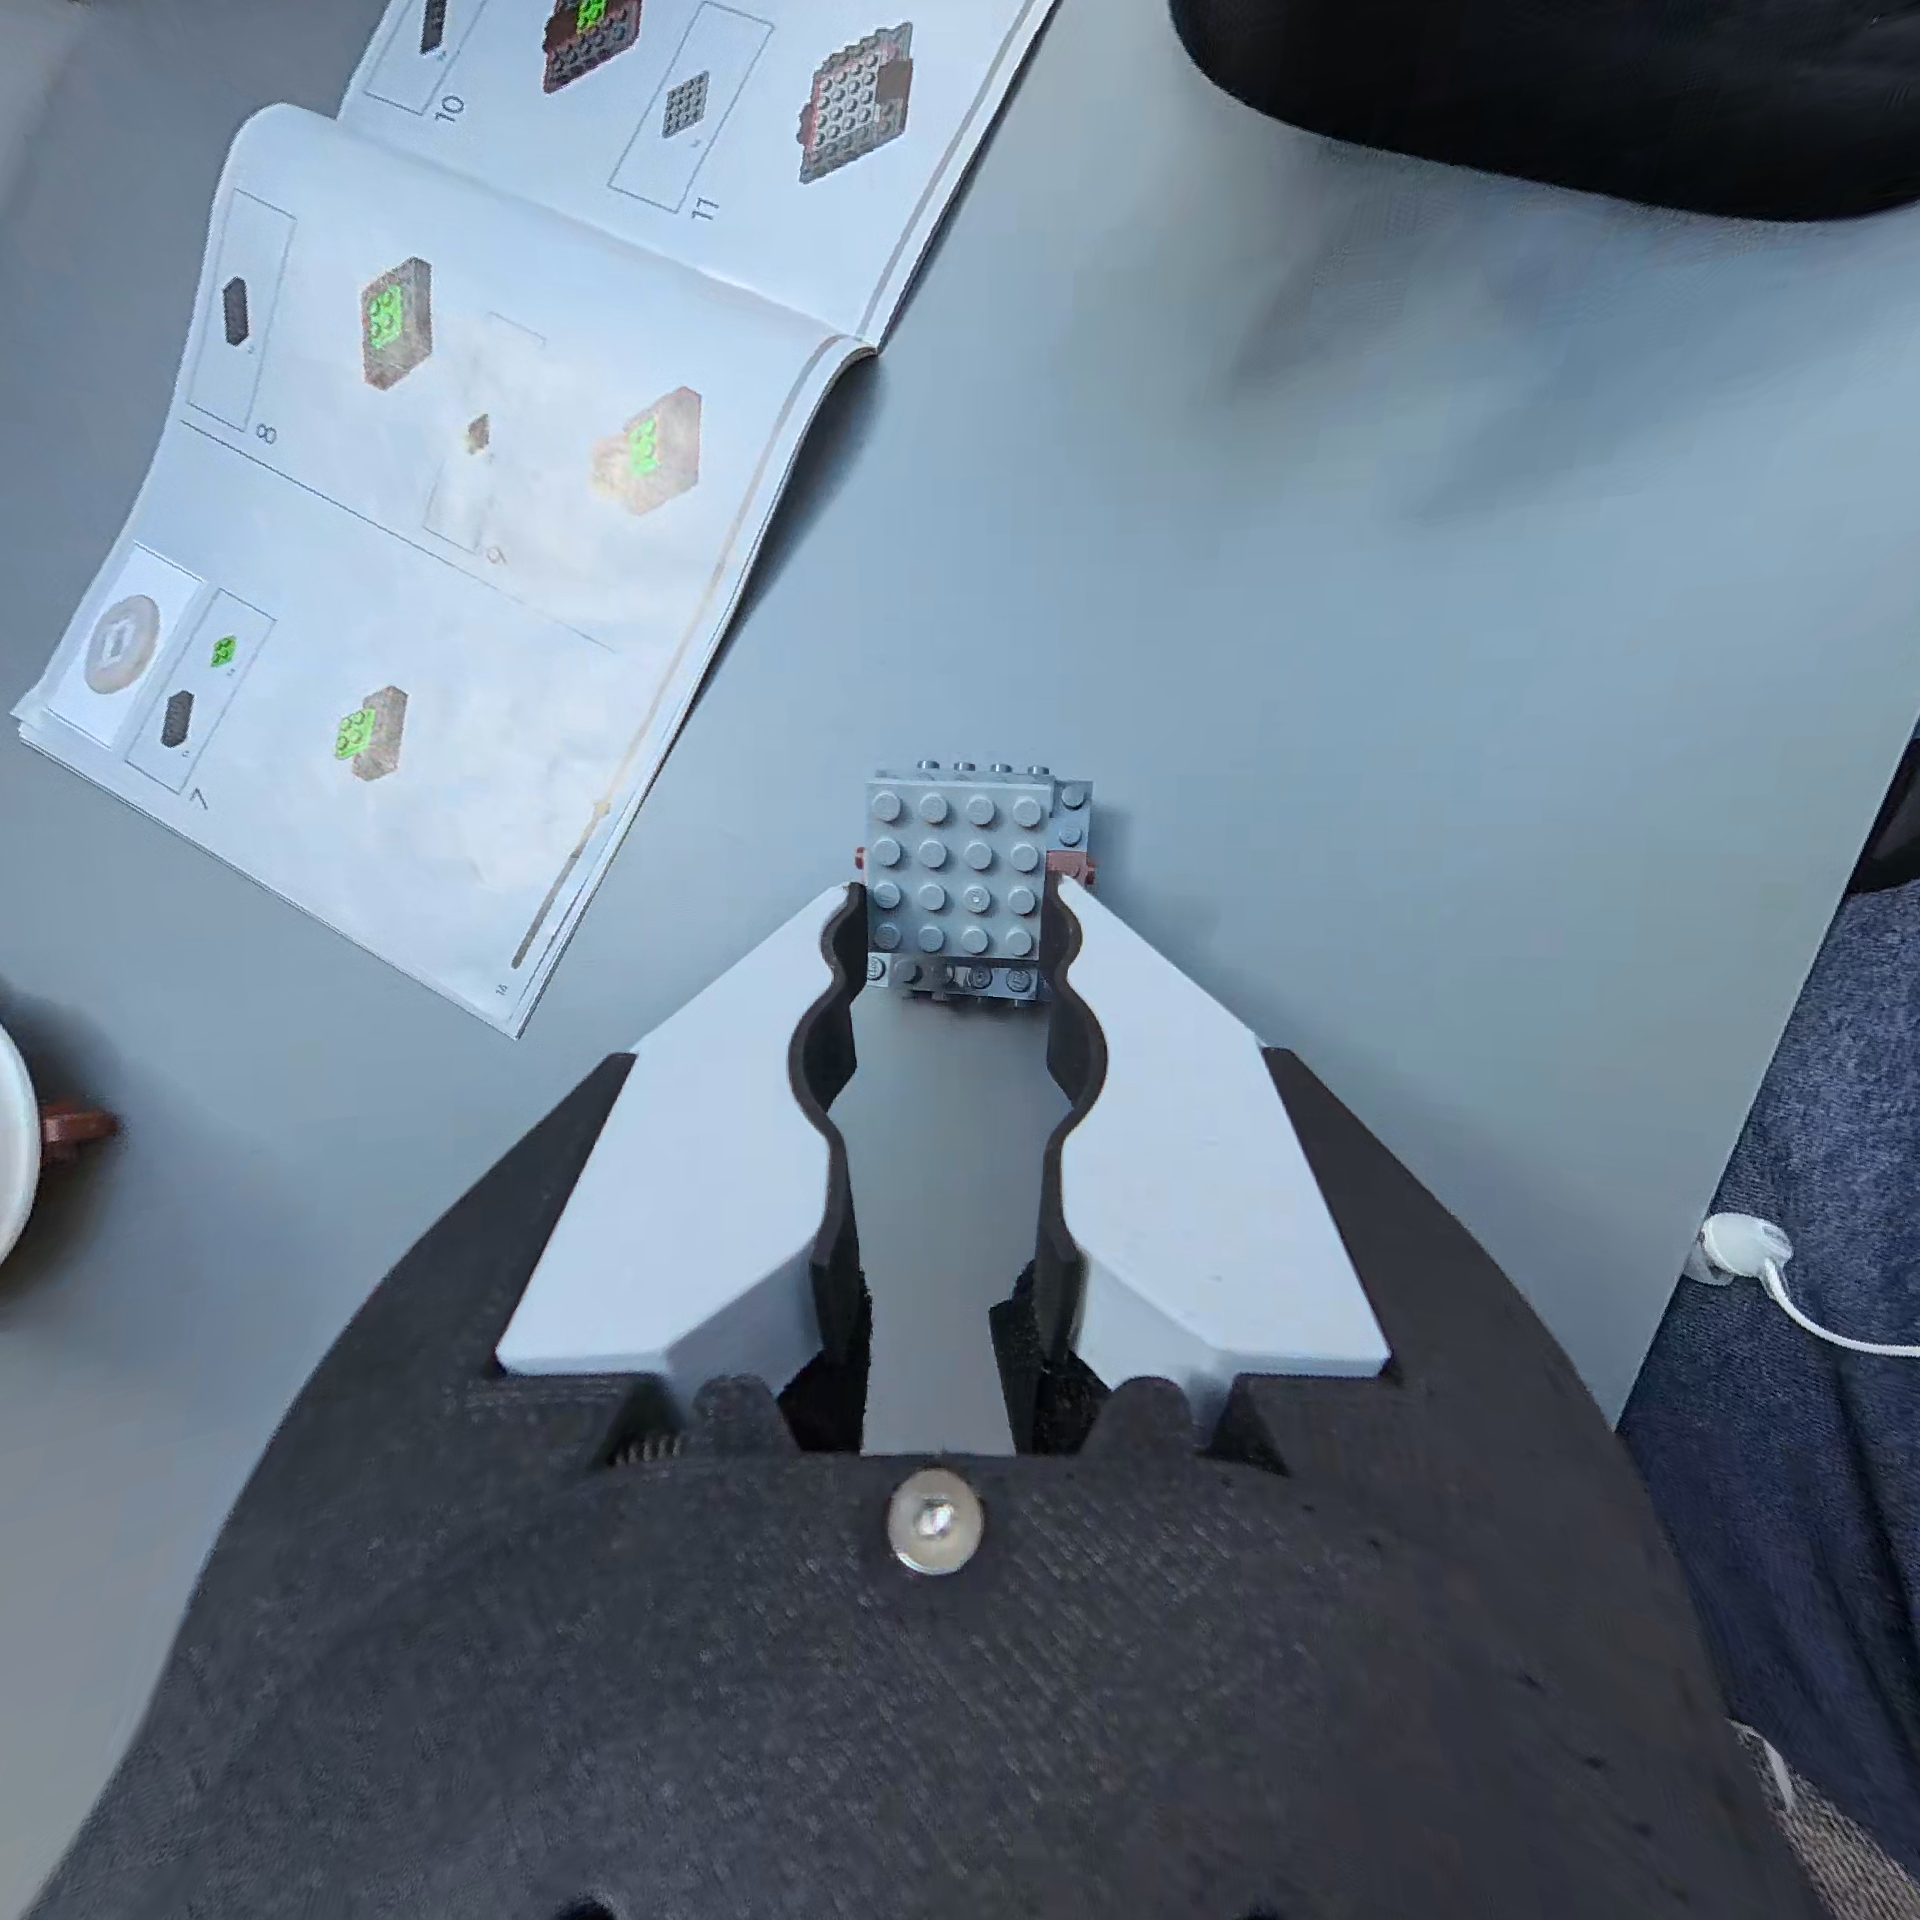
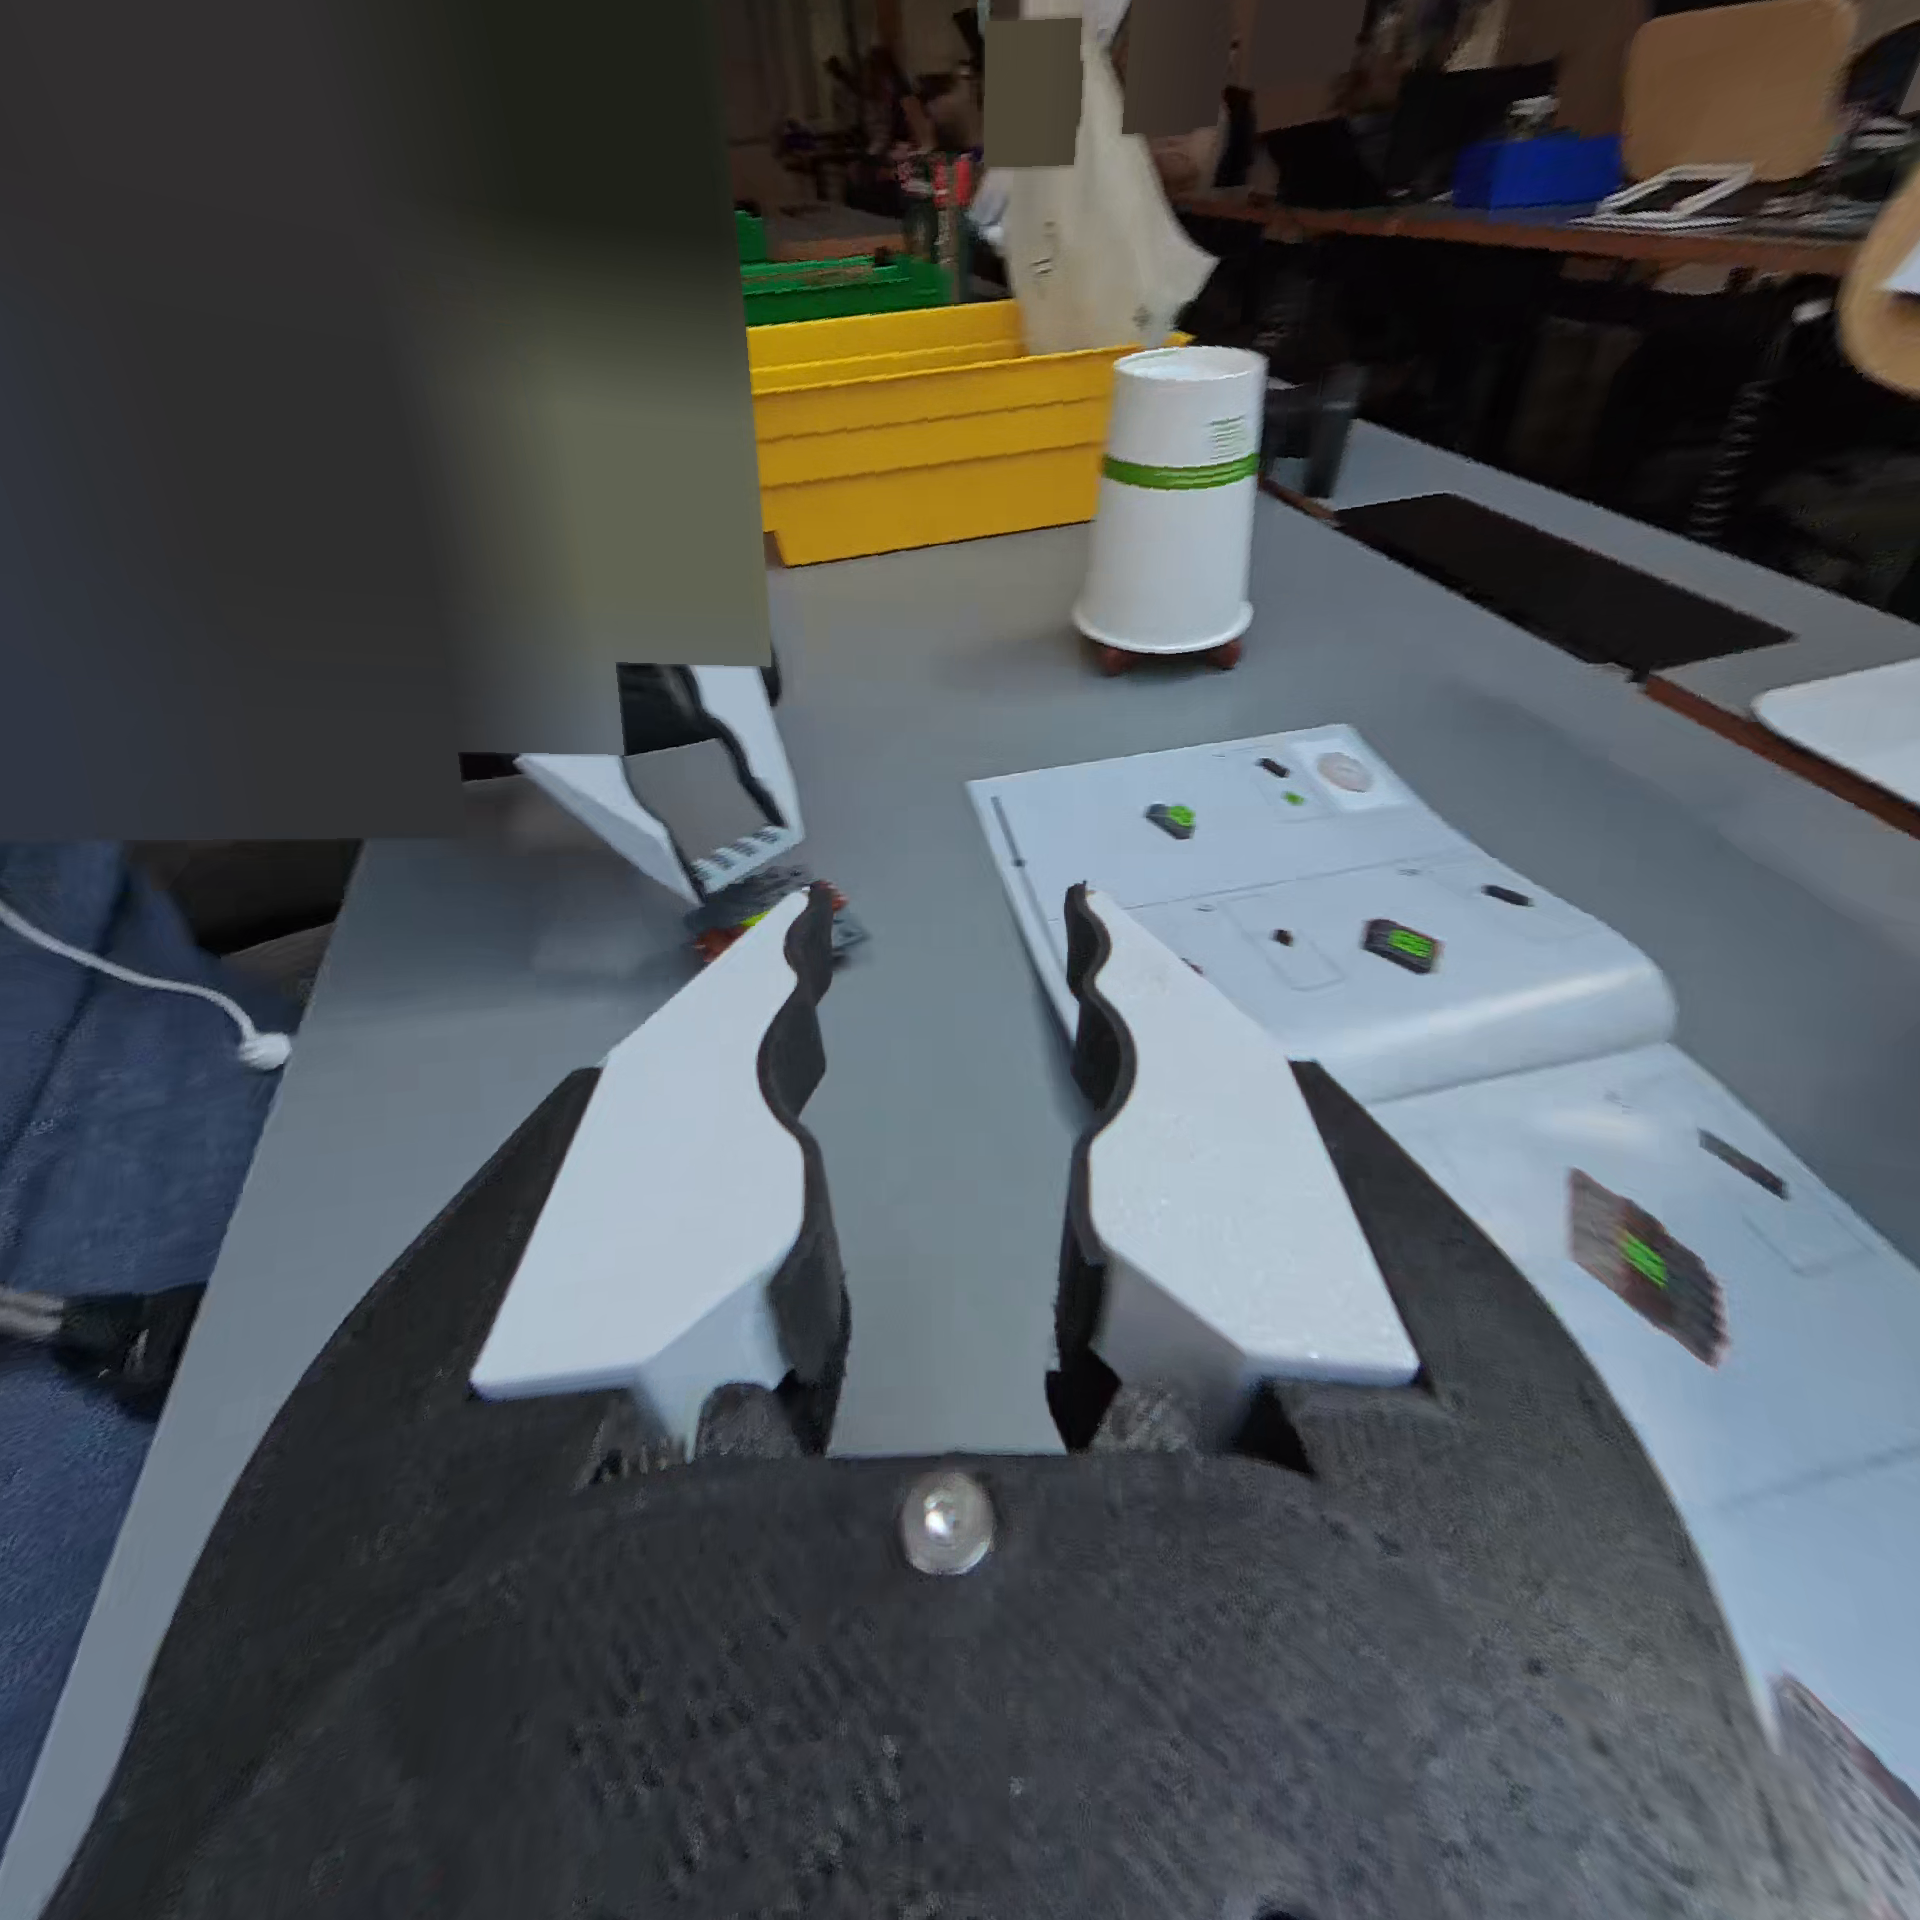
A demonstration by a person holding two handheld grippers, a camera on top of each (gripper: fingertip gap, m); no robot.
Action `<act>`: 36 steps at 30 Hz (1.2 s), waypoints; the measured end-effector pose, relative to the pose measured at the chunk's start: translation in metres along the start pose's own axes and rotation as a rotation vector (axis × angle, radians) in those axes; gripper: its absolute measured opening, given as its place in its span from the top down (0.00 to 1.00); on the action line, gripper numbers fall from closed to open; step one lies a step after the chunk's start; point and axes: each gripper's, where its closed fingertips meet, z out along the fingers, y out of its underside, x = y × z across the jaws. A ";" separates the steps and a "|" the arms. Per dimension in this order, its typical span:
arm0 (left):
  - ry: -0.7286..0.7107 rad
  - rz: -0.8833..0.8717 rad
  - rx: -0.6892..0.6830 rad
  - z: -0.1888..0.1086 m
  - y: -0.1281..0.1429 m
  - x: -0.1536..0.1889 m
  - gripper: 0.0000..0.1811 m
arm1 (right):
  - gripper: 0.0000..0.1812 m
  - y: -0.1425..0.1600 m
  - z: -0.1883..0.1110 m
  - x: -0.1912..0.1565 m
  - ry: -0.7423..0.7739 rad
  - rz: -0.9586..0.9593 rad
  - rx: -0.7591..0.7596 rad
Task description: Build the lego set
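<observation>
A small lego assembly [image 1: 956, 883] with a grey studded plate on top and brown bits at its sides sits on the grey table [image 1: 1351, 623]. My left gripper [image 1: 956, 902] is shut on it, one fingertip against each side. In the right wrist view the left gripper [image 2: 732, 847] holds the assembly [image 2: 764, 890] down on the table. My right gripper [image 2: 948, 914] is open and empty, just right of the assembly, with its left fingertip close beside it. The open instruction booklet [image 1: 468, 468] lies to the left of the assembly and also shows in the right wrist view [image 2: 1299, 935].
An upside-down white cup [image 2: 1174, 499] stands over brown pieces [image 2: 1164, 655] at the back; its rim [image 1: 10, 1132] and a brown piece [image 1: 78, 1127] show in the left wrist view. Yellow bins [image 2: 935, 436] are stacked behind. The table edge [image 1: 1766, 1039] is near, with blue cloth and a white cord [image 1: 1756, 1257] beyond. Left tips to right tips: about 12 cm.
</observation>
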 end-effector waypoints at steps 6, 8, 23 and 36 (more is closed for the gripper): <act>0.083 0.090 -0.064 0.000 0.006 0.013 0.83 | 0.72 0.036 0.059 -0.082 -0.193 -0.292 -0.262; 0.091 0.143 -0.095 0.000 0.008 0.016 0.83 | 0.72 0.034 0.070 -0.085 -0.224 -0.259 -0.277; 0.127 0.216 -0.082 -0.007 -0.006 0.028 0.83 | 0.83 0.042 0.077 -0.087 -0.285 -0.184 -0.345; 0.053 -0.050 0.128 0.012 0.019 0.003 0.56 | 0.82 0.042 0.062 -0.036 -0.098 0.013 -0.235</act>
